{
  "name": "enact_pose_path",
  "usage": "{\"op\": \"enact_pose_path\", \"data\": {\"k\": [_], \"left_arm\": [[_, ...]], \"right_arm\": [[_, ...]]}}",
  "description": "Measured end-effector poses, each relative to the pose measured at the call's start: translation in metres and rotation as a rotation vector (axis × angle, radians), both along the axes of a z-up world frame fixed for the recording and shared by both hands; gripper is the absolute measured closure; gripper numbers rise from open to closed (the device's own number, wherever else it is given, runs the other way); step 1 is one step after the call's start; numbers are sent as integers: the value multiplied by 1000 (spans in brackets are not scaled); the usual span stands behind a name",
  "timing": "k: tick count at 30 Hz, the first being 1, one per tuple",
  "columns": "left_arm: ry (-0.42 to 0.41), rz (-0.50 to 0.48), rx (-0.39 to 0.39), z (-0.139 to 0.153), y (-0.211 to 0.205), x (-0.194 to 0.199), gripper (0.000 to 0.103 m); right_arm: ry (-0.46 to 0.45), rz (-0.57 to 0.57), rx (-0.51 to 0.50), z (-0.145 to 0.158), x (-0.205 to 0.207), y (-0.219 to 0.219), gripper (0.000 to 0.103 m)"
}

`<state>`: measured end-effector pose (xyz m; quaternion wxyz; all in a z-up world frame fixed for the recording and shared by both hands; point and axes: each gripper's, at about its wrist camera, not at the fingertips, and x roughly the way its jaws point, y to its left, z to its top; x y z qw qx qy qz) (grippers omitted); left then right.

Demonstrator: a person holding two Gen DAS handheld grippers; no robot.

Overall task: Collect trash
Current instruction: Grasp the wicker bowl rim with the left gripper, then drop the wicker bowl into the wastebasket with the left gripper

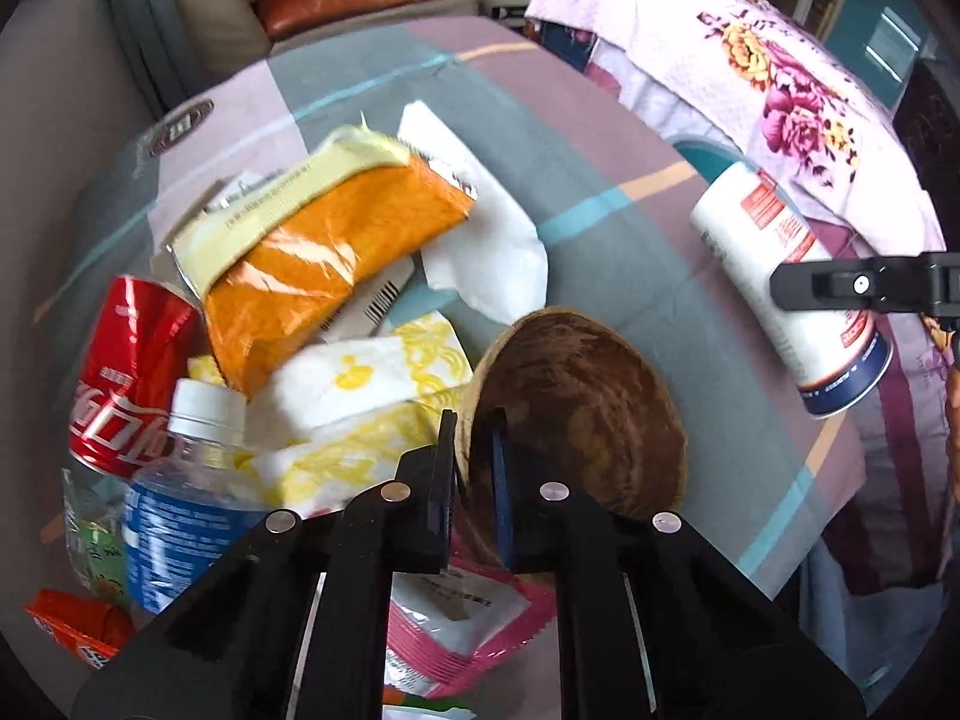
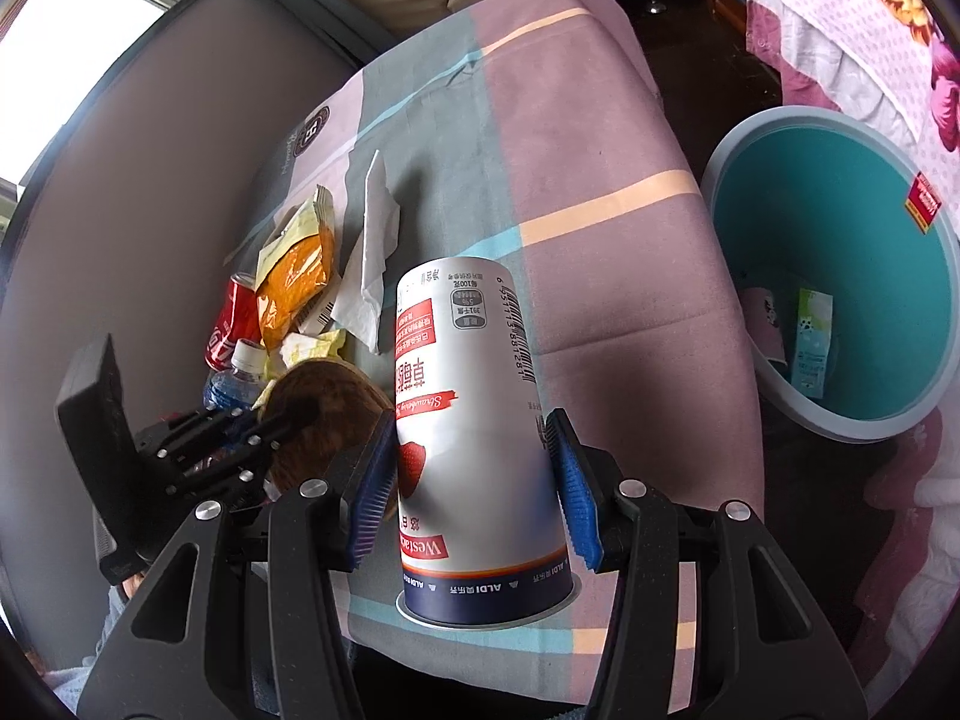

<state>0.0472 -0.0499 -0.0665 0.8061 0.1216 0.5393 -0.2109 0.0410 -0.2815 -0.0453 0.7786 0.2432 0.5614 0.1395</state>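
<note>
My left gripper [image 1: 472, 468] is shut on the rim of a brown wooden bowl [image 1: 576, 402], which stands tilted on edge beside the trash pile; it also shows in the right wrist view [image 2: 324, 414]. My right gripper [image 2: 474, 474] is shut on a white and navy yogurt cup [image 2: 468, 420], held upside down above the table; the left wrist view shows the cup [image 1: 780, 276] too. The pile holds an orange snack bag [image 1: 324, 264], a red cola can [image 1: 132, 372], a water bottle [image 1: 180, 480], white tissue [image 1: 480, 222] and yellow-printed paper [image 1: 366, 396].
A teal bin [image 2: 840, 294] with cartons inside stands on the floor right of the checked tablecloth [image 2: 570, 168]. A pink packet [image 1: 468, 624] lies under my left gripper. A floral cloth [image 1: 750, 60] hangs at the right. A grey wall panel [image 2: 150, 150] borders the table's left.
</note>
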Motion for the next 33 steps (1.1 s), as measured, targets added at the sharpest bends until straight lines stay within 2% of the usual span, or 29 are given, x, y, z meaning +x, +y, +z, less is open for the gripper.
{"op": "enact_pose_path", "data": {"k": [6, 8, 12, 15, 22, 27, 33], "left_arm": [[75, 17, -17, -14, -3, 8, 76], [66, 37, -16, -13, -3, 8, 78], [22, 40, -20, 5, -8, 3, 95], [-21, 31, -19, 22, -14, -1, 95], [-63, 55, -24, 48, -29, 4, 95], [-110, 2, -31, 66, -74, 15, 95], [-122, -59, -92, 69, -145, 37, 95]], "right_arm": [[-4, -15, 14, -3, -1, -6, 55], [-6, -25, 16, -3, -2, -8, 55], [-24, -50, 18, -2, -3, -18, 55], [-35, -71, 34, -1, -4, -26, 55], [-74, -131, 55, 4, -8, -55, 56], [-132, -251, 40, 20, -18, -103, 55], [-200, -360, -20, 48, -33, -153, 55]]}}
